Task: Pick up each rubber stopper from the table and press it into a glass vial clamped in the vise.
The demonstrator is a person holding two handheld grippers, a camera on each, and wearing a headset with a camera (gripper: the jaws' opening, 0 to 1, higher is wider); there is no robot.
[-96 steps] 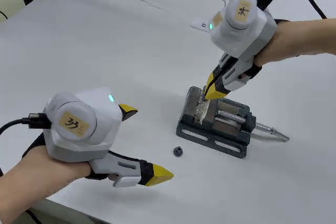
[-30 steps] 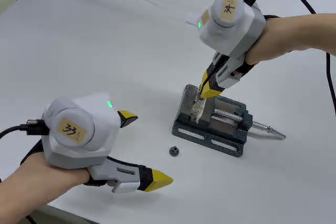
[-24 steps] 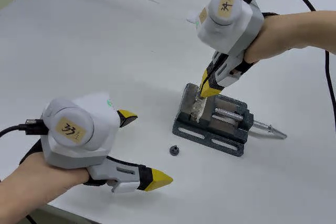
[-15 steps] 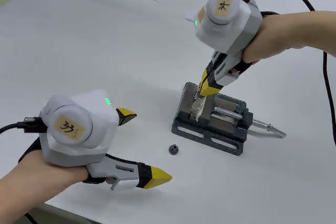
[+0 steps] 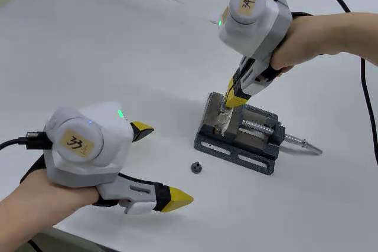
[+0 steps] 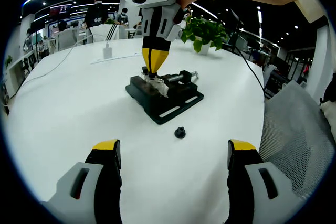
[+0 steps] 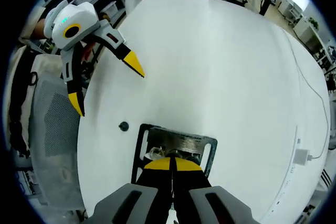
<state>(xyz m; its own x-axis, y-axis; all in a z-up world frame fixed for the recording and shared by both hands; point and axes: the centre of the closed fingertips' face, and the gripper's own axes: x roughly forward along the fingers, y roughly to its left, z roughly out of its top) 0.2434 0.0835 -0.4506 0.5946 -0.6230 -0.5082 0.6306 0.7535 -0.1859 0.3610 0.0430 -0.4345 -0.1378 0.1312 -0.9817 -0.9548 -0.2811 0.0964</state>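
Table (image 5: pixel 106 57) white, a thin cable trailing across its far side.

Vise (image 5: pixel 236 141) dark grey, sits flat on the table right of centre, screw handle (image 5: pixel 302 143) sticking out to the person's right. From the left gripper view the vise (image 6: pixel 164 97) lies straight ahead; from the right gripper view it (image 7: pixel 176 140) is directly below the tips.

Vial (image 5: pixel 223 120) clear glass, upright between the vise's jaws at the end away from the handle. It shows as a pale glint in the left gripper view (image 6: pixel 158 86).

Right gripper (image 5: pixel 231 102) points steeply down, yellow tips on the vial's mouth. Jaws clenched, tips meeting along a thin seam in its own view (image 7: pixel 171 163). Cannot tell whether a stopper sits between or under the tips. Seen also from the left gripper view (image 6: pixel 154 67), tips touching the top of the vial.

Stopper (image 5: pixel 196 167) small, dark, loose on the table just in front of the vise, apart from it. It lies between the vise and the left gripper (image 6: pixel 180 132), (image 7: pixel 124 126).

Left gripper (image 5: pixel 160 163) held low over the near left of the table, jaws released and spread wide, nothing between them. The stopper lies ahead of the gap in its own view (image 6: pixel 173 148). From the right gripper view (image 7: pixel 107 88) it is near the table edge, tips apart.
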